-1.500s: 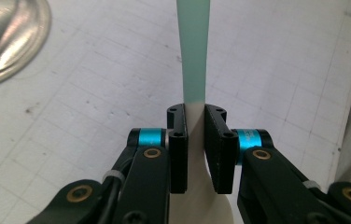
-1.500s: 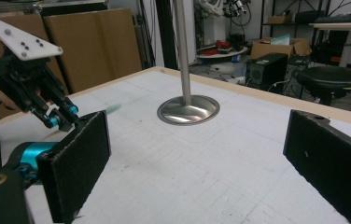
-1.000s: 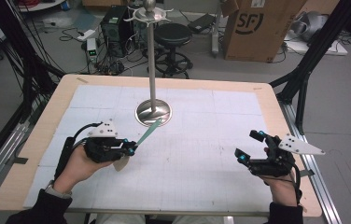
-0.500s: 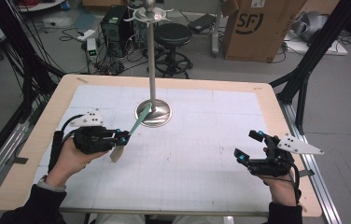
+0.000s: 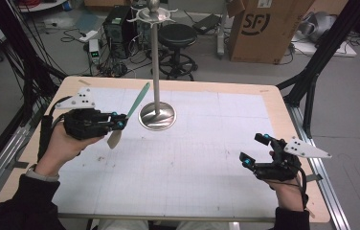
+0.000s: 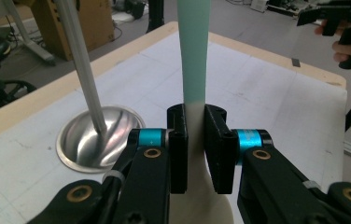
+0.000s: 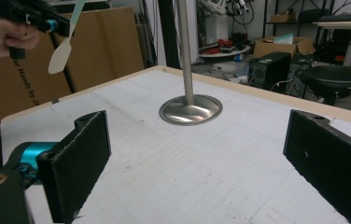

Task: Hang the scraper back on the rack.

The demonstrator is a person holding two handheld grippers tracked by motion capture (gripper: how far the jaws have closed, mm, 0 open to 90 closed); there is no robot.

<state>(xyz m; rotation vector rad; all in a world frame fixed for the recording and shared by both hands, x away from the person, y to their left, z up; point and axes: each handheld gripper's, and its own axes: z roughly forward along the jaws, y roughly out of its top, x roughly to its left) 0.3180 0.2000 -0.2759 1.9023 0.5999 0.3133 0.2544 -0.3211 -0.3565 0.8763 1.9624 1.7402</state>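
Lab: cable tangles (image 5: 22,67), computer tower (image 5: 119,31)

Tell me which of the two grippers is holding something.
The left gripper: its jaws clamp a spatula with a teal handle and cream blade, lifted off the table. The right gripper has open, empty jaws.

- Spatula (image 5: 129,111): long, slim utensil with a mint-green handle and a cream blade.
- State: clamped at the neck between the left gripper (image 5: 118,122) jaws, clear of the table.
- Pose: tilted, handle up toward the stand (image 5: 156,72), blade down.
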